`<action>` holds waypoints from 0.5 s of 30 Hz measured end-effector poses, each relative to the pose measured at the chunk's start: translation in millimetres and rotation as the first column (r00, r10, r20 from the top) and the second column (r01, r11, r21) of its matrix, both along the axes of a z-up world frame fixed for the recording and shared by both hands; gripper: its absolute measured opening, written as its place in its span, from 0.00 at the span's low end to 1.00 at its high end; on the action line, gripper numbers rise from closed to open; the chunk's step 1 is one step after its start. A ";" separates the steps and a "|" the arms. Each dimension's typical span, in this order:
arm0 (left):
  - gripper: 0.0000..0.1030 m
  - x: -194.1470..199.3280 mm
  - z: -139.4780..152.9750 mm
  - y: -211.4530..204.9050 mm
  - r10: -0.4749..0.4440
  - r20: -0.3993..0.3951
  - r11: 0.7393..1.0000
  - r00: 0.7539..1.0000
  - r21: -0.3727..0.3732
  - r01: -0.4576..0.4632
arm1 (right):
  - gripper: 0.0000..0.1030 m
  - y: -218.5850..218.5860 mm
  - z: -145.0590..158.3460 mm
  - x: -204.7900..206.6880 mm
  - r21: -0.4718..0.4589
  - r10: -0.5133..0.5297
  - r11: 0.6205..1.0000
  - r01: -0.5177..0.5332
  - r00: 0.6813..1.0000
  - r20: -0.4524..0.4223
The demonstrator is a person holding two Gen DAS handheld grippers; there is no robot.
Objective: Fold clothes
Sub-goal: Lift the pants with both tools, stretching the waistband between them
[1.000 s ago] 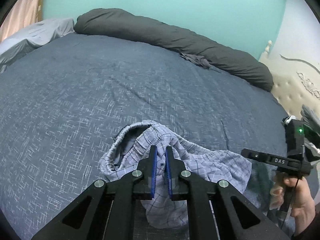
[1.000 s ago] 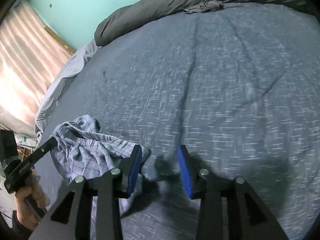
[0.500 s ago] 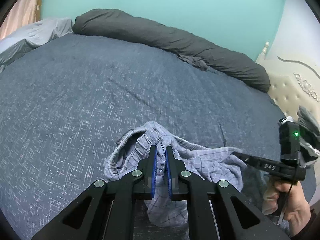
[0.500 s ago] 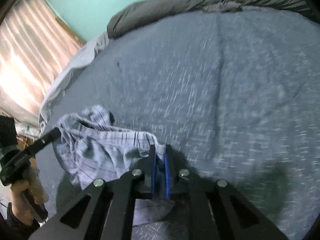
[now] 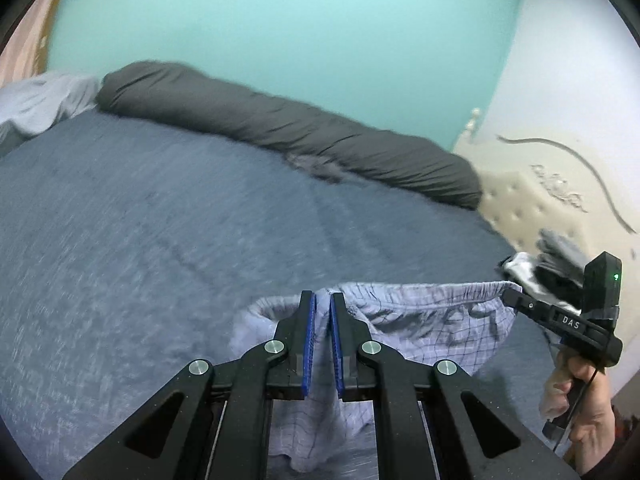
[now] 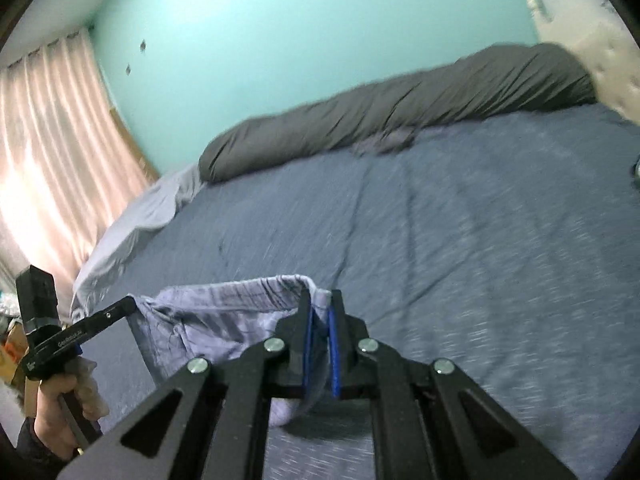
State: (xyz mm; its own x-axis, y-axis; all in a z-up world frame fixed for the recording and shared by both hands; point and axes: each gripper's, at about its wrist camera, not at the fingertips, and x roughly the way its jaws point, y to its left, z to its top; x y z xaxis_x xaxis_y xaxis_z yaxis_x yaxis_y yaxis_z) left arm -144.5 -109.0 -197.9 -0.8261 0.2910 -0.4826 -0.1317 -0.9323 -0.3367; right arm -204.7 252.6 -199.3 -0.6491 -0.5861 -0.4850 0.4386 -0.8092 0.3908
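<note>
We hold the shorts (image 5: 420, 320) stretched between both hand-held grippers above the bed (image 5: 160, 240).

Motion blurs the bed and the grey duvet (image 5: 300, 128) in both views, and our own gripper bodies hide the shorts' lower part at bottom centre. The left hand-held gripper (image 5: 322, 320) is clamped nearly closed on the waistband, lower centre of its view; the right hand-held gripper (image 6: 318, 320) pinches the other end likewise, and appears at the left view's right edge, cloth taut between. A heap (image 5: 552, 264) by the headboard is too blurred to identify.
</note>
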 end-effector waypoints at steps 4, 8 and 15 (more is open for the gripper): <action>0.01 1.9 26.0 25.5 -0.033 -0.062 0.999 0.998 -0.011 0.033 | 0.06 29.0 19.8 11.7 -0.013 -0.040 0.999 0.040 0.998 -0.045; 0.00 -2.6 26.7 44.4 -0.056 -0.043 0.998 0.998 -0.024 0.055 | 0.06 39.3 20.2 11.8 -0.002 -0.044 0.999 0.044 0.998 -0.040; 0.01 -41.5 -28.3 71.4 -0.094 0.156 0.993 0.983 -0.058 0.104 | 0.06 34.2 -17.7 1.5 0.075 -0.022 0.997 0.017 0.997 0.068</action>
State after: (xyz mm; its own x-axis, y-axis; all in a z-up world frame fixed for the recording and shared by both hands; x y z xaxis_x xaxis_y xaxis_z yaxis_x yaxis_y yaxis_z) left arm -185.9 -37.6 -226.2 -0.7100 0.3313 -0.6214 -0.1762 -0.9379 -0.2988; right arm -203.2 286.8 -217.0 -0.6236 -0.5343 -0.5707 0.3966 -0.8453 0.3581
